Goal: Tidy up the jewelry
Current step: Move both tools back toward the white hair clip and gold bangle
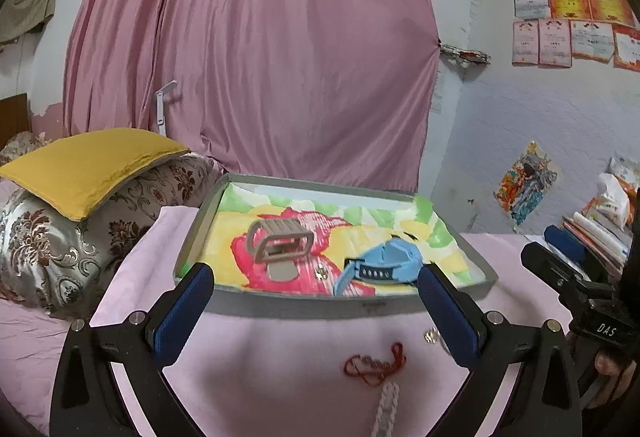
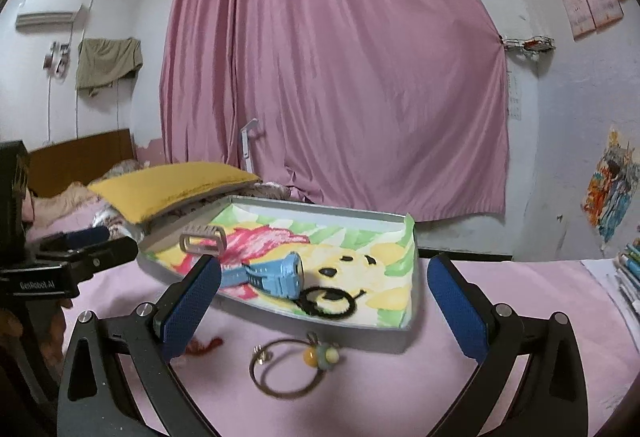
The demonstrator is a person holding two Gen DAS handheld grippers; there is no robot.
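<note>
Left gripper: the left gripper (image 1: 316, 311) stands spread wide, with nothing between its blue pads (image 1: 182, 313); it hangs over the pink sheet (image 1: 256, 365), just in front of the tray.
Right gripper: the right gripper (image 2: 324, 303) is also spread wide and empty, in front of the near edge of the tray.
Tray: the shallow grey tray (image 1: 280, 303) with a cartoon lining lies on the sheet. Inside it are a grey hair clip (image 1: 279, 243), a blue watch (image 1: 384, 263), a small shiny stud (image 1: 320, 271) and, seen from the right wrist view, a black hair tie (image 2: 330, 300).
Still outside: a red cord bracelet (image 1: 376, 365) and a white braided piece (image 1: 387, 411) lie on the sheet close under the left gripper. A thin metal bangle (image 2: 286, 371) with a yellow and green bead charm (image 2: 322, 354) lies under the right gripper, beside a small shiny ring-like piece (image 2: 262, 356); what it is exactly I cannot tell.
Step in hand: it seems both grippers are free between two picks, and the job is about half done, because several pieces wait outside the tray.
Next move: probably each gripper must go down to the nearest piece, the left to the red cord bracelet and the right to the bangle.
What it calls for: the bangle is thin and flat on soft cloth, so the pads should close on its rim or on the bead charm, without catching the sheet.
</note>
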